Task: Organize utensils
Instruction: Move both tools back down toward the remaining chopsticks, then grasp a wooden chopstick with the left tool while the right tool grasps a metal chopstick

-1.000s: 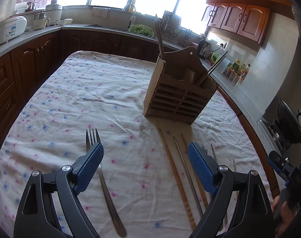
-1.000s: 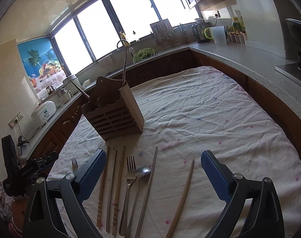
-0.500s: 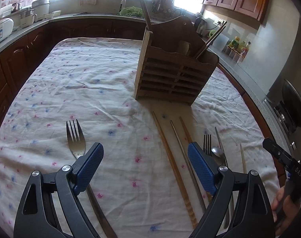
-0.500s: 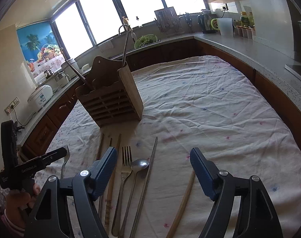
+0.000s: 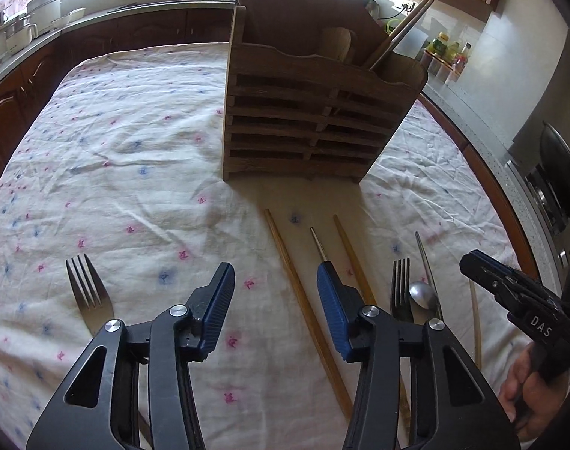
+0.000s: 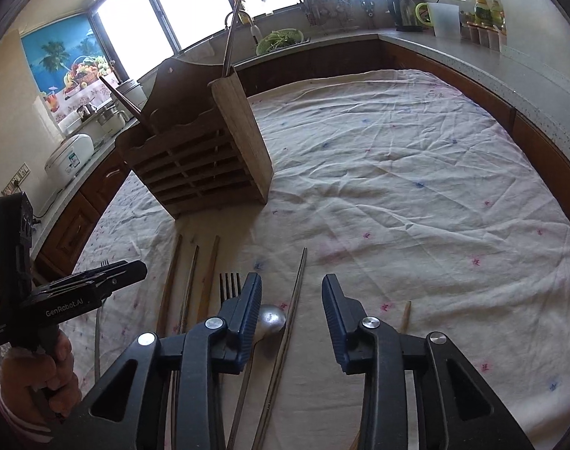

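Claws (image 5: 275,300) (image 6: 291,313) parted above utensil row; cloth (image 6: 416,195) rightward bare.

Bright windows (image 6: 194,11) light dark wooden cabinets (image 5: 18,93), a grey counter (image 6: 491,63) and a flowered tablecloth (image 6: 416,195).

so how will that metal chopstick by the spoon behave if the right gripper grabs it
The metal chopstick looks thin, smooth and stiff, so it probably won't bend but may slip between the pads. It lies flat on the soft tablecloth, so it could roll or pivot if the right gripper nudges it.
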A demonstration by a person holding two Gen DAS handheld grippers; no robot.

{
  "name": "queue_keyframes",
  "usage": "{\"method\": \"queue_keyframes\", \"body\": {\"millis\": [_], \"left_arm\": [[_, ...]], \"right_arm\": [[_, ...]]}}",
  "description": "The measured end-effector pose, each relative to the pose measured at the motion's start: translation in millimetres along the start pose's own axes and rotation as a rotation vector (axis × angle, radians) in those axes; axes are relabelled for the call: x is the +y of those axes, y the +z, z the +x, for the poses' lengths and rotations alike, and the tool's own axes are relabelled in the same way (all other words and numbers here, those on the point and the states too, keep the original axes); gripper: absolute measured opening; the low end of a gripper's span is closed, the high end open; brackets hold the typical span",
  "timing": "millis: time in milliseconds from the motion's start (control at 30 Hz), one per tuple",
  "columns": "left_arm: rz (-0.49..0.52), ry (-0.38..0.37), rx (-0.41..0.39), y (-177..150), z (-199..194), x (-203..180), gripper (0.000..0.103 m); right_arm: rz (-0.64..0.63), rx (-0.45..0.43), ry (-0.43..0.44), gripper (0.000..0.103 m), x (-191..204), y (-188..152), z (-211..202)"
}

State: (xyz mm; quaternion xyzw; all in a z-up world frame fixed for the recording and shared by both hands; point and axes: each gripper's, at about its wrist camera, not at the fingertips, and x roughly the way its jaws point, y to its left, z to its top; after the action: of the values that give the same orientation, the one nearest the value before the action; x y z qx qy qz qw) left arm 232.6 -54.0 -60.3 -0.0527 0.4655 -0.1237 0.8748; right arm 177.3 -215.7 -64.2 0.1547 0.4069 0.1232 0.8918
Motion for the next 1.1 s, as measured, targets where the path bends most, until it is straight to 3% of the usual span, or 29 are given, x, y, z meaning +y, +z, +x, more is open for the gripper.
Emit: {"method": "queue_keyframes", "body": {"millis": [300, 567, 700, 800, 1100], "left_arm": [[0.026, 0.01, 0.086, 10.3, 33.6, -2.5, 0.028], [0.135, 0.041, 0.066, 14.8, 43.9, -20.4, 0.027], [0.176, 0.061, 0.051, 16.7, 47.4, -24.8, 0.016], [0.162, 0.049, 0.046, 19.9, 48.7, -19.8, 0.009], [0.115, 0.001, 0.006, 16.9, 19.3, -1.4, 0.005]], "right_arm": [[-0.041, 0.08, -0.042, 0.021, -0.1, 10.4, 39.6], [-0.125, 0.118, -0.104, 0.017, 8.7, 13.7, 57.5], [-0.172, 0.122, -0.134, 0.015, 15.7, 14.2, 60.5], [-0.181, 0.119, -0.144, 0.008, 16.1, 14.9, 60.9], [-0.09, 0.063, -0.042, 0.004, 13.0, 23.5, 38.0]]}}
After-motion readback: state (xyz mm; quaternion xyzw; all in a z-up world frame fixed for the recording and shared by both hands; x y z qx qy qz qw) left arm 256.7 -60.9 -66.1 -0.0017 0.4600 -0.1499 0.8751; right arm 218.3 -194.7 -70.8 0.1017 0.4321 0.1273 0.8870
